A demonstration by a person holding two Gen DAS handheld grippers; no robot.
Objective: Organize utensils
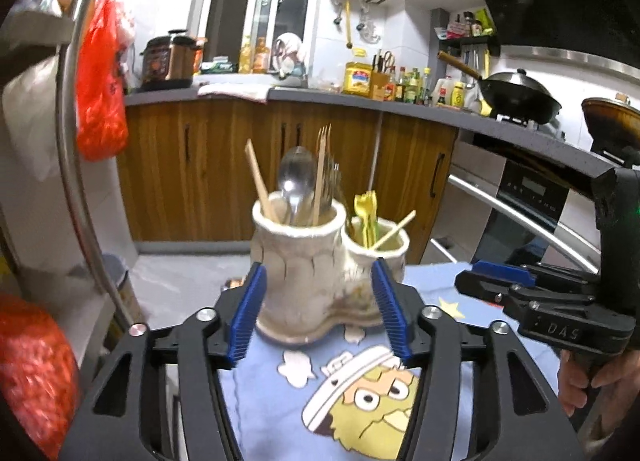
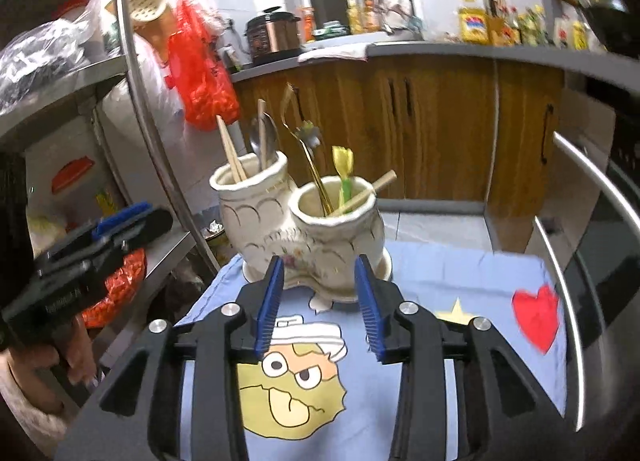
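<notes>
Presently both tools are empty: the left hand-held gripper [image 1: 318,313] and the right hand-held gripper [image 2: 319,303] stand with jaws apart, nothing between the pads. The utensils [image 1: 304,185] stand sorted in the two-cup ceramic holder [image 1: 316,261], which sits near the far edge of the table [image 2: 460,281] on a blue cartoon cloth [image 1: 360,389]. Risk, in my judgement: a careless nudge or a snagged cloth could tip the holder off that edge.

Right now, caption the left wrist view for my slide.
Open left gripper faces a utensil-filled ceramic holder.
</notes>
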